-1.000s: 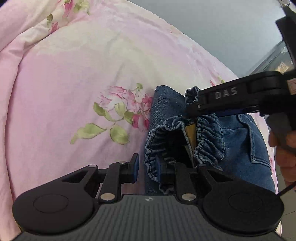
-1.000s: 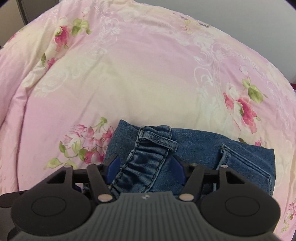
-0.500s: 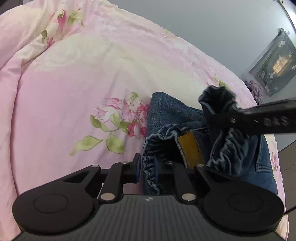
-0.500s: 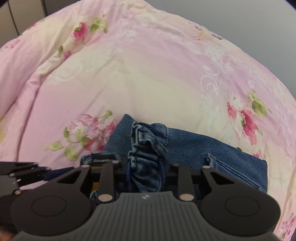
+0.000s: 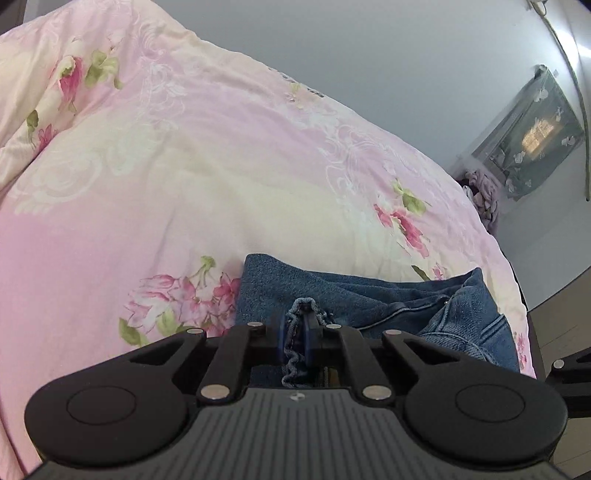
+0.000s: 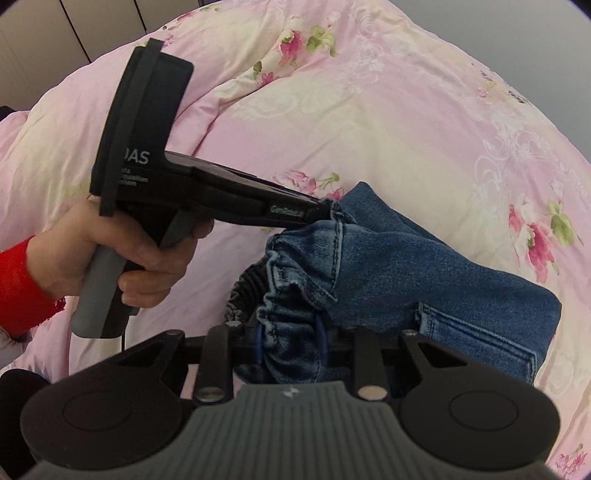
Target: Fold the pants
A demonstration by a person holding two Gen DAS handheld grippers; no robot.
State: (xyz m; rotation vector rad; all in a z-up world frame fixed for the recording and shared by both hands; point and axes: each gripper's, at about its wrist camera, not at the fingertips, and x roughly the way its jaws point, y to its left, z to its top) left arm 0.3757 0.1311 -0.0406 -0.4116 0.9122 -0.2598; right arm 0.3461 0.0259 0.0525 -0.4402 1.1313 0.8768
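Blue denim pants (image 5: 369, 295) lie bunched on a pink floral duvet, the elastic waistband nearest me. In the left wrist view my left gripper (image 5: 300, 325) pinches a thin edge of waistband, its jaws still closing, pads pressing the cloth. The right wrist view shows my right gripper (image 6: 290, 343) shut on a thick gathered bunch of waistband, lifting the pants (image 6: 424, 266) off the bed. There the left gripper (image 6: 325, 210) comes in from the left, its tip on the far waistband corner. A hand (image 6: 122, 251) with a red sleeve (image 6: 22, 288) holds it.
The duvet (image 5: 184, 184) covers the bed, rumpled at the far left. The bed edge (image 5: 517, 280) runs down the right, with dark floor beyond. A glass-fronted cabinet (image 5: 528, 140) and a clothes heap (image 5: 484, 192) stand by the grey wall. Wardrobe doors (image 6: 74, 29) stand behind.
Both grippers closed onto the waistband and rose, lifting it off the duvet. The right gripper rolled, and the left gripper and its hand now fill the left of its view.
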